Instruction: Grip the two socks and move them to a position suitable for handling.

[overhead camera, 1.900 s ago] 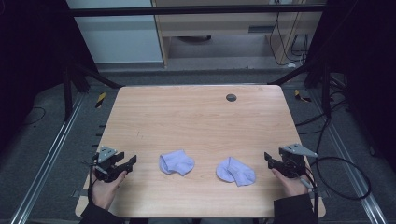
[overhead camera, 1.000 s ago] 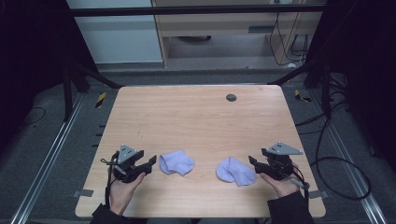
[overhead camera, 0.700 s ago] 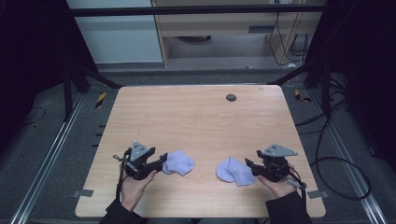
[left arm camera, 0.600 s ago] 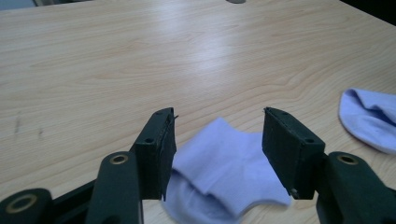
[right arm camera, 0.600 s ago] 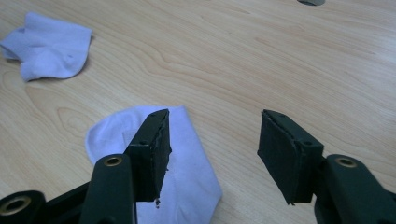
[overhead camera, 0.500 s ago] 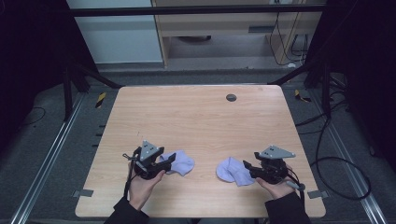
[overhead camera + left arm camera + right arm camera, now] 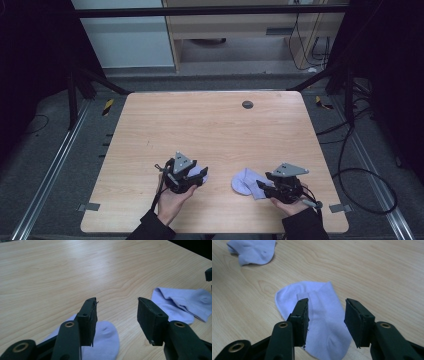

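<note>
- A pale wooden table [image 7: 215, 130] seen from above, with a person's two forearms in dark sleeves coming in from the near edge.
- At the left, the left gripper [image 7: 200, 176] lies low over the table, pointing right, at the left-hand sock [image 7: 198, 173], a small light-blue sock lying flat near the front edge.
- In the left gripper view, its two black jaws stand apart with bare wood in the gap; the sock [image 7: 105, 340] lies under and beside the left jaw. The jaws have just been closing, but the pads are not pressing on the cloth.
- Right of centre lies the right-hand sock [image 7: 245, 182], also light blue, well apart from the first.
- At the far right, the right gripper [image 7: 261, 187] points left with its tips over that sock's right end.
- In the right gripper view, the jaws straddle the sock [image 7: 322, 315], with cloth in the gap. They too have just been closing and do not yet pinch it.
</note>
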`<state>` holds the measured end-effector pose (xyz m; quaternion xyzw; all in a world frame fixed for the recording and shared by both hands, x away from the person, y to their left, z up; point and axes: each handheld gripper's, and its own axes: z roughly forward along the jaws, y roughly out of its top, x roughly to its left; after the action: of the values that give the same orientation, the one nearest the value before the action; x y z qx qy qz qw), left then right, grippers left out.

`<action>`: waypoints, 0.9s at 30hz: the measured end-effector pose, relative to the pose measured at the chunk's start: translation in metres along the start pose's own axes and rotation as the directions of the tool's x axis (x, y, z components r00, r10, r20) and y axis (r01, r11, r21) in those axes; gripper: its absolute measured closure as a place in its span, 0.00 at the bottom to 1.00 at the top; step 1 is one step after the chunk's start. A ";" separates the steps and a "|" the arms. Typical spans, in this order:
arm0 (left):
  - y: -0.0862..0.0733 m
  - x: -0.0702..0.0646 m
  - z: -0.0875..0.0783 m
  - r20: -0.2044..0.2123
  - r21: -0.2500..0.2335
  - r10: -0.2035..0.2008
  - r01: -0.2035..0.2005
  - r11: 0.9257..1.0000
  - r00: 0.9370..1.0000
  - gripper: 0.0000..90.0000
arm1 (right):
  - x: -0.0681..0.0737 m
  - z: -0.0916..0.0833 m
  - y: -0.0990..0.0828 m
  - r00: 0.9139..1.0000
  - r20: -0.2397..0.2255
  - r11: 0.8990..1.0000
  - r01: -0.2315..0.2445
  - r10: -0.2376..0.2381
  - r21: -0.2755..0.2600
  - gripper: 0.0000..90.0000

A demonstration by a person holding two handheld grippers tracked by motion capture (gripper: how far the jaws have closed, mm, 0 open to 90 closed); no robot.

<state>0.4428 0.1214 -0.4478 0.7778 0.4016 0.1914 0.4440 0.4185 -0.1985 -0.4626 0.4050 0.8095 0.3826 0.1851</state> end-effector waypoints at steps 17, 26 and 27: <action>-0.007 -0.039 0.033 0.060 0.054 0.038 -0.041 0.998 0.997 0.59 | 0.013 0.007 -0.013 0.999 -0.043 0.998 0.033 -0.030 0.062 0.68; -0.010 -0.052 0.048 0.078 0.086 0.058 -0.065 0.994 0.995 0.60 | 0.016 0.012 -0.017 0.997 -0.062 0.996 0.043 -0.038 0.083 0.71; -0.010 -0.054 0.049 0.079 0.086 0.057 -0.064 0.994 0.995 0.60 | 0.016 0.013 -0.017 0.997 -0.064 0.995 0.045 -0.040 0.087 0.71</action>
<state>0.4379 0.0554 -0.4795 0.8153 0.3687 0.1569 0.4181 0.4077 -0.1859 -0.4839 0.3834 0.8394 0.3548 0.1501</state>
